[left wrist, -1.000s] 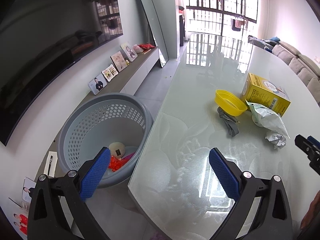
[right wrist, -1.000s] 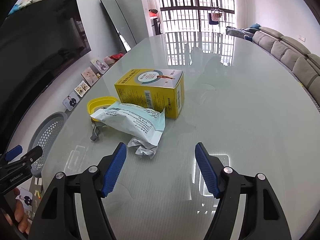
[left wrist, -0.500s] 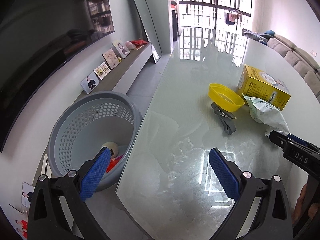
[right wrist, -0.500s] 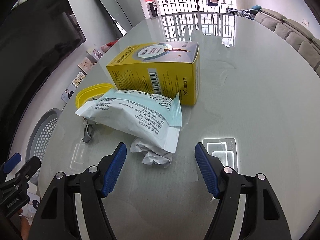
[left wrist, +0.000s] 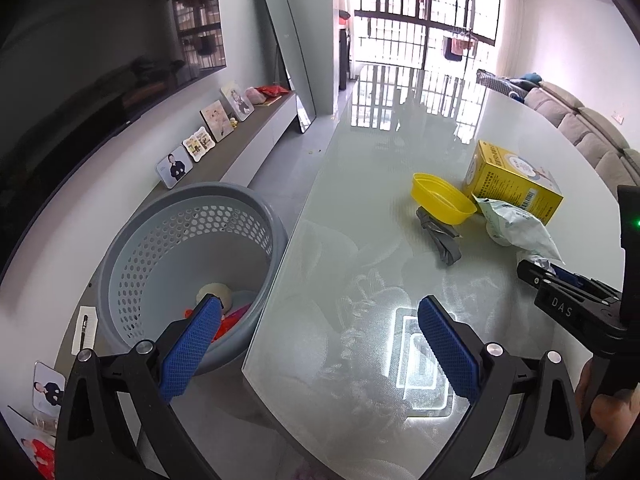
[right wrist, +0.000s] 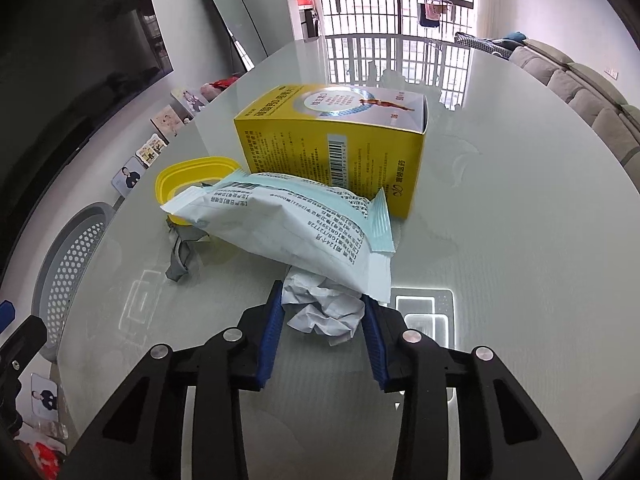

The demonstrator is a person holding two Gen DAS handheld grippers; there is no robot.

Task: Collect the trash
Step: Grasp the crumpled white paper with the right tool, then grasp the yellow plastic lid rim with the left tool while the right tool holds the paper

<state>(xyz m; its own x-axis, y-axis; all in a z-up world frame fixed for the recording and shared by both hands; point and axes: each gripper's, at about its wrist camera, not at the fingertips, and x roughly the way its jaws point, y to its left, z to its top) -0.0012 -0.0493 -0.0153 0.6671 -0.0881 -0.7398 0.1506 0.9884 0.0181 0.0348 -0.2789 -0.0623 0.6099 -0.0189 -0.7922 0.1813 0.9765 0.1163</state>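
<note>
A crumpled white paper ball [right wrist: 324, 312] lies on the glass table [right wrist: 500, 260], partly under a white and pale-blue packet [right wrist: 288, 224]. My right gripper [right wrist: 322, 300] has its jaws closing on the ball, with both blue pads against its sides. In the left wrist view the right gripper [left wrist: 540, 274] sits low at the paper ball [left wrist: 534, 258]. My left gripper [left wrist: 318, 304] is open and holds nothing, hovering over the table's left edge beside the grey perforated basket [left wrist: 180, 216], which holds some scraps.
A yellow box [right wrist: 336, 148] stands behind the packet. A yellow plastic lid [right wrist: 188, 172] and a grey rag [right wrist: 180, 256] lie to its left. The basket stands on the floor below the table's left edge. Photo frames line a low shelf.
My right gripper has moved forward and down to the crumpled paper, and its jaws have narrowed onto it. My left gripper has stayed put and open.
</note>
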